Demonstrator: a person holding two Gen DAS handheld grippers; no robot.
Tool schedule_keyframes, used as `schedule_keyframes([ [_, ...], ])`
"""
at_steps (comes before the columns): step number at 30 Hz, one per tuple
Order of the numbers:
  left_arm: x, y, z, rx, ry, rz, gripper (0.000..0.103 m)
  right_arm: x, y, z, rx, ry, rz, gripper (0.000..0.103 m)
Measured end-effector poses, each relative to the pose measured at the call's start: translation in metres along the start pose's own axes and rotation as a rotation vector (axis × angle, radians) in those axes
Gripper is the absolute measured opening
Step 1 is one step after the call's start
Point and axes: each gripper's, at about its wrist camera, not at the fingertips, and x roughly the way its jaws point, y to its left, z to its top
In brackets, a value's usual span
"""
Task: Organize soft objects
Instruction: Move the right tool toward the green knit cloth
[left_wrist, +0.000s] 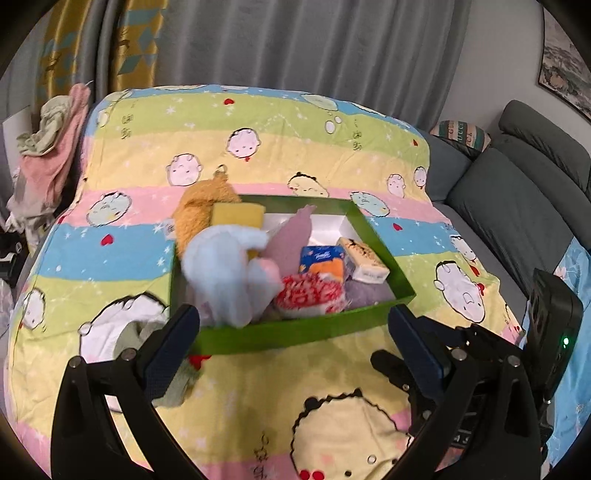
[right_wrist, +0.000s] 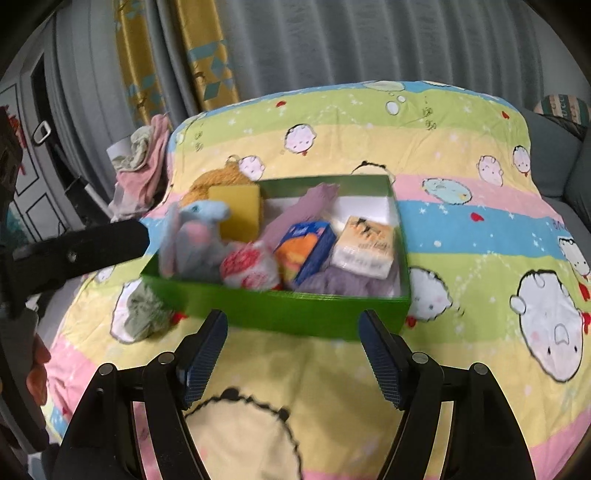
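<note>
A green box sits on the cartoon bedspread. It holds a white plush toy, a yellow sponge, a purple cloth, a blue tissue pack, a beige tissue pack, a red-and-white packet and a lilac towel. A brown plush leans on the box's far left corner. My left gripper stands wide open before the box's near wall, nothing between its fingers. In the right wrist view my right gripper is open and empty, just short of the box.
A grey-green crumpled cloth lies on the bedspread left of the box, partly under my left finger. A heap of clothes sits at the bed's far left. A grey sofa stands to the right, and curtains hang behind.
</note>
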Motion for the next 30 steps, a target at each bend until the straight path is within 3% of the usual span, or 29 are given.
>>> schedule_keyframes([
  [6,-0.014,0.018,-0.016,-0.014,-0.004,0.043,0.102,-0.007,0.026,-0.017,-0.021,0.02,0.04,0.075],
  [11,-0.017,0.059,-0.034,-0.073,0.027,0.099,0.102,0.001,0.049,-0.026,-0.041,0.044,0.083,0.075],
  [15,-0.013,0.108,-0.048,-0.194,0.071,0.13,0.102,0.019,0.073,-0.031,-0.081,0.086,0.114,0.075],
  [21,-0.004,0.172,-0.061,-0.377,0.078,0.11,0.102,0.046,0.102,-0.034,-0.132,0.131,0.145,0.074],
  [30,0.039,0.181,-0.059,-0.331,0.147,0.065,0.1,0.088,0.132,-0.032,-0.156,0.186,0.191,0.074],
])
